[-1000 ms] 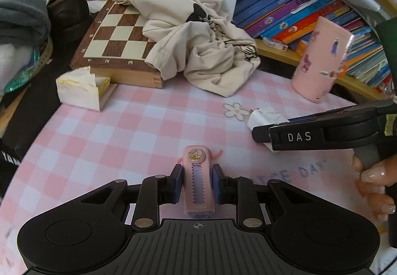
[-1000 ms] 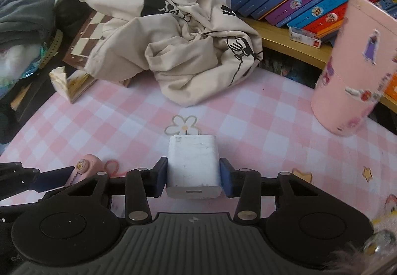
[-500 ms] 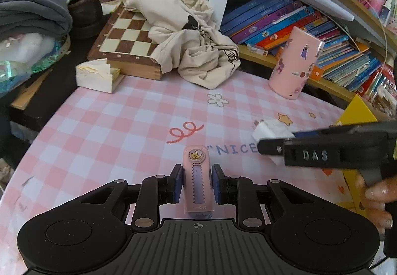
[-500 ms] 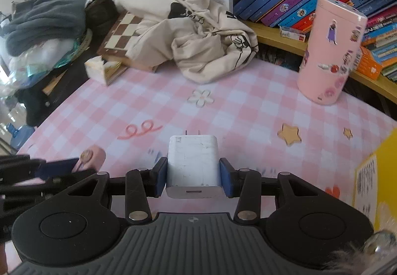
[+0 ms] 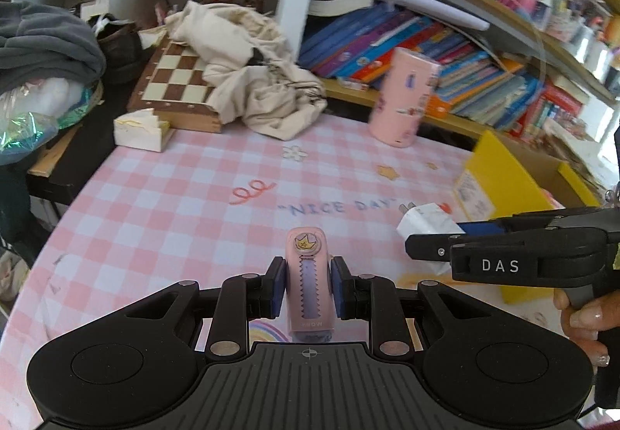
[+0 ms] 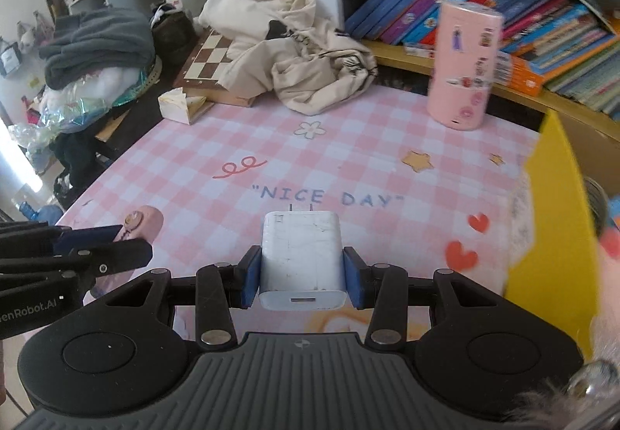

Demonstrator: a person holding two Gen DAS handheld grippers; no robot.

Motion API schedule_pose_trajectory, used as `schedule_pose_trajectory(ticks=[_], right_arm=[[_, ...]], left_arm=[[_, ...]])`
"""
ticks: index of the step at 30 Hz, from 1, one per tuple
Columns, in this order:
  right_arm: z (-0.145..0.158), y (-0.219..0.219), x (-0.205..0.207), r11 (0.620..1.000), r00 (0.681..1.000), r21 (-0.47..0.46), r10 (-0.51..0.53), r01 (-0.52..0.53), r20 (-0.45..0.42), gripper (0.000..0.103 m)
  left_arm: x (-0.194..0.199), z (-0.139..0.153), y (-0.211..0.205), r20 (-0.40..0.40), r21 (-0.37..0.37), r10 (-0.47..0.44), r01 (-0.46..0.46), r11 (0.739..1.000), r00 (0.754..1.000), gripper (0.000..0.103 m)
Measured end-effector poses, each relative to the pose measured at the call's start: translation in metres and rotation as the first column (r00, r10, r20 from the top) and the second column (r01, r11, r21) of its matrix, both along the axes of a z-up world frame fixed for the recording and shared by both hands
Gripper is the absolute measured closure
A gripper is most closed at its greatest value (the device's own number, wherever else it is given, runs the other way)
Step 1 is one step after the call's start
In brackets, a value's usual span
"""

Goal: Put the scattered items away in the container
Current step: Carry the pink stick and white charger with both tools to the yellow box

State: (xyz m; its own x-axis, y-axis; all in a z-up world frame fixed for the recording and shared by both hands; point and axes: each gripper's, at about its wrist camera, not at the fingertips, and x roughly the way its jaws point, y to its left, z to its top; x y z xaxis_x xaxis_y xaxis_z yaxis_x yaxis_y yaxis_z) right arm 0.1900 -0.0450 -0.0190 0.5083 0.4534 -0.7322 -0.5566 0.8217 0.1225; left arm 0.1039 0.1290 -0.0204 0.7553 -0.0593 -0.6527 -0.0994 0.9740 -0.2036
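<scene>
My left gripper (image 5: 306,284), bottom centre of its view, is clamped on a small pink tape dispenser with a crown sticker (image 5: 309,280). My right gripper (image 6: 301,271), bottom centre of its view, is clamped on a white USB wall charger (image 6: 301,253), prongs pointing away. Both hang above the pink checked tablecloth (image 6: 348,158). The yellow cardboard box (image 6: 558,236) stands open at the right edge.

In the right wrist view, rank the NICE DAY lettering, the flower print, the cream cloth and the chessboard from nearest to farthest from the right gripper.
From the right gripper, which holds the white charger:
1. NICE DAY lettering, just ahead on the tablecloth.
2. Flower print, further up the middle.
3. Cream cloth, heaped at the table's far edge.
4. Chessboard, far left, partly under the cloth.
</scene>
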Motion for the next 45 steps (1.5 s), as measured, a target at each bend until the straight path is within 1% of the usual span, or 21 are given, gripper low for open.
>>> schedule_pose_trajectory(ticks=[7,14,17,21,27,38,45], right_arm=[[-0.001,-0.031,-0.041,1.0,1.0,0.01,0.002,-0.002,-0.026,0.062],[0.0,-0.064,-0.073,0.998,0.997,0.019,-0.065,0.065,-0.032,0.062],[0.002,-0.075,-0.085,0.995,0.995,0.023,-0.096,0.097,-0.024,0.062],[0.006,-0.089,-0.104,0.991,0.991,0.014,-0.131,0.131,0.007,0.062],[0.005,-0.111,-0.127,0.984,0.984,0.01,-0.179,0.179,0.003,0.062],[0.009,-0.152,-0.152,0.955,0.955,0.018,-0.296,0.296,0.009,0.062],[0.013,-0.178,-0.16,0.929,0.929,0.013,-0.37,0.37,0.017,0.062]], left_arm=[[-0.028,0.012,-0.017,0.024,-0.016,-0.037,0.038,0.999,0.999,0.08],[-0.049,0.014,-0.034,0.021,-0.034,-0.068,0.069,0.997,0.997,0.08],[-0.056,0.017,-0.042,0.026,-0.049,-0.085,0.087,0.995,0.996,0.08],[-0.065,0.021,-0.054,0.041,-0.043,-0.118,0.119,0.992,0.992,0.08],[-0.078,0.023,-0.07,0.047,-0.055,-0.16,0.162,0.985,0.986,0.08],[-0.081,0.023,-0.097,0.05,-0.064,-0.245,0.248,0.967,0.968,0.08],[-0.075,0.022,-0.122,0.048,-0.074,-0.322,0.325,0.943,0.945,0.08]])
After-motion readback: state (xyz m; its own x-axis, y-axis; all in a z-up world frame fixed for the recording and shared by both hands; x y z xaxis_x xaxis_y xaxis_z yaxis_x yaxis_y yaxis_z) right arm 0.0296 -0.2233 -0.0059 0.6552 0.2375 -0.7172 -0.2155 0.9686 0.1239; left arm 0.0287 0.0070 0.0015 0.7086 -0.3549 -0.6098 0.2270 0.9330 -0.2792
